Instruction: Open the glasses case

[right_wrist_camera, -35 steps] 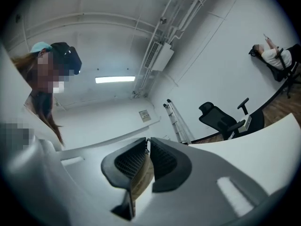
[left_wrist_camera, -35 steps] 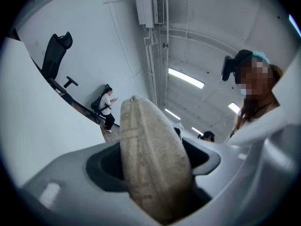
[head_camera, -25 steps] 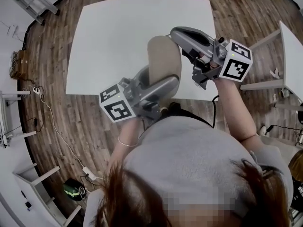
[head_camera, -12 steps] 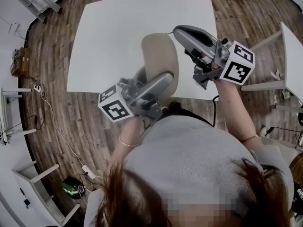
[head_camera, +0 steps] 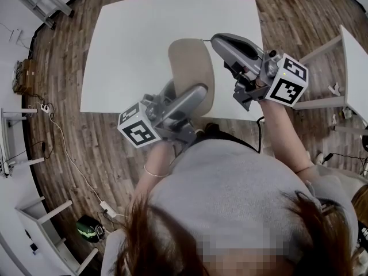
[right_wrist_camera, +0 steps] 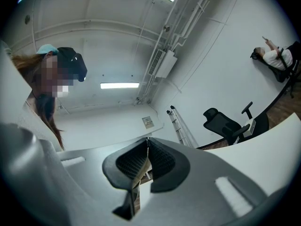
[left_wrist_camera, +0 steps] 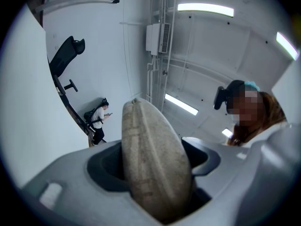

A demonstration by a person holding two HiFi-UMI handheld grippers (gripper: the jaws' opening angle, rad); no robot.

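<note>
A beige oval glasses case [head_camera: 191, 68] hangs in the air over the white table [head_camera: 132, 50]. My left gripper [head_camera: 183, 96] is shut on its near end, one jaw on each broad face. In the left gripper view the case [left_wrist_camera: 150, 145] stands edge-on between the jaws of that gripper [left_wrist_camera: 155, 173], seam toward the camera. My right gripper [head_camera: 215, 39] sits at the case's far right end, jaws shut. A thin zipper pull [head_camera: 203, 39] runs from the case into its tips. The right gripper [right_wrist_camera: 147, 147] shows its ribbed pads pressed together.
A second white table [head_camera: 353, 68] stands to the right over wood floor. Cables and a power strip [head_camera: 40, 109] lie at the left. A black office chair [right_wrist_camera: 225, 121] stands beyond the table, and a person [left_wrist_camera: 99, 119] stands by the far wall.
The case's far end has swung left, away from the right gripper's tips, as the left gripper tilted. The right gripper has stayed about where it was.
</note>
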